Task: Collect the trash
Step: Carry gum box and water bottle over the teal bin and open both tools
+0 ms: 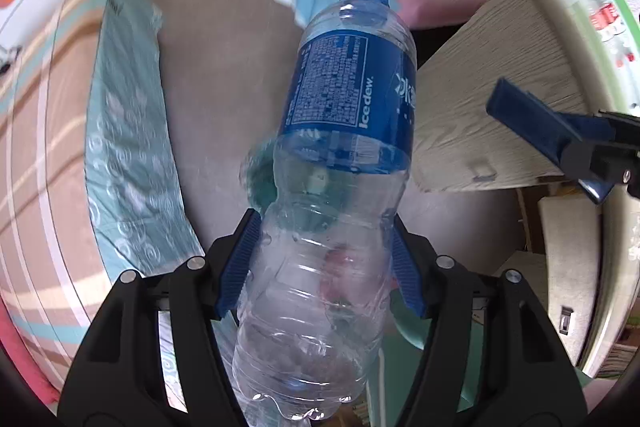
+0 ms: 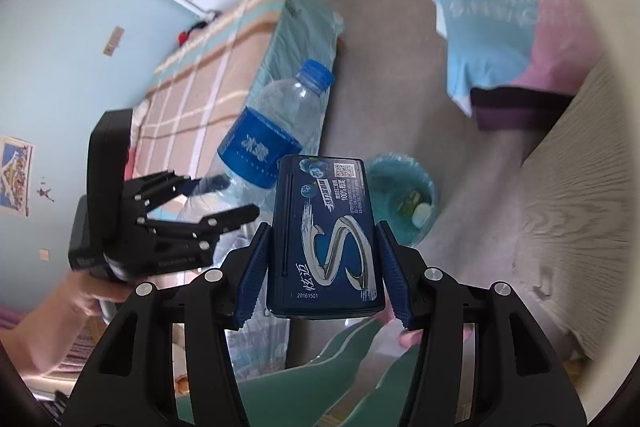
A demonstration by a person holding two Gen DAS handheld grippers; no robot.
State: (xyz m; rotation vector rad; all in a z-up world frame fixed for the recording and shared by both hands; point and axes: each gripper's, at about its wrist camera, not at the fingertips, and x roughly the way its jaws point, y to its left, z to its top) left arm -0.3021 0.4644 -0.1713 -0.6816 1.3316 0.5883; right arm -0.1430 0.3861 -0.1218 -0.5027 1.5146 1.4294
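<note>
My left gripper [image 1: 324, 259] is shut on an empty clear water bottle [image 1: 344, 115] with a blue label and blue cap, held in the air and pointing away. The bottle [image 2: 272, 131] and left gripper [image 2: 224, 199] also show in the right wrist view, at the left. My right gripper [image 2: 322, 267] is shut on a dark blue gum box [image 2: 326, 235]. The box and a right finger show at the right edge of the left wrist view [image 1: 552, 123]. A teal trash bin [image 2: 404, 203] with bits of trash inside stands on the floor below; in the left wrist view it [image 1: 260, 179] is mostly behind the bottle.
A bed [image 2: 208, 83] with a plaid cover and teal sheet [image 1: 128, 147] lies at the left. A light wood desk [image 1: 500, 87] is at the right. A blue and pink cloth [image 2: 508, 23] covers a dark box further off. The floor [image 1: 224, 75] is grey.
</note>
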